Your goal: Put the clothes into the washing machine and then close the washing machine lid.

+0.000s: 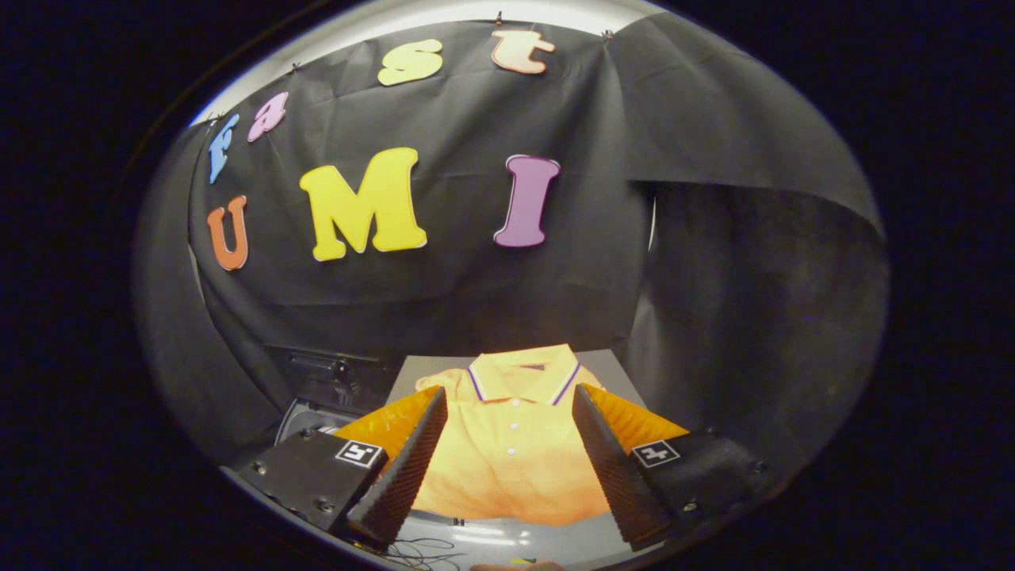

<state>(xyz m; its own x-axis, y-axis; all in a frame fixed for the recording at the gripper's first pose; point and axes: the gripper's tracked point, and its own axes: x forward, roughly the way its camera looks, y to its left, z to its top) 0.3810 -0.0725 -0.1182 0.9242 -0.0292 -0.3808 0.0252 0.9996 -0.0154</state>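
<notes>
1. At the bottom centre of the frame, the tool (507,452) points forward with its two fingers spread wide apart, holding nothing. Each finger has a black ribbed pad (404,468) on its inner face and an orange outer side, and each black finger base carries a small square marker.
2. Between the fingers and just beyond them, in the lower middle of the frame, an orange-yellow polo shirt (511,452) lies flat, front up. Its white buttons run down the centre, and its collar, trimmed in white and purple, sits at the far end.
3. The shirt rests on a grey desk (607,369), whose bare surface shows around the collar.
4. In the lower left of the frame, behind the left finger, sits a dark washing machine (325,381); its lid state is hard to tell.
5. Black cloth wall (476,293) covers the upper frame behind everything.
</notes>
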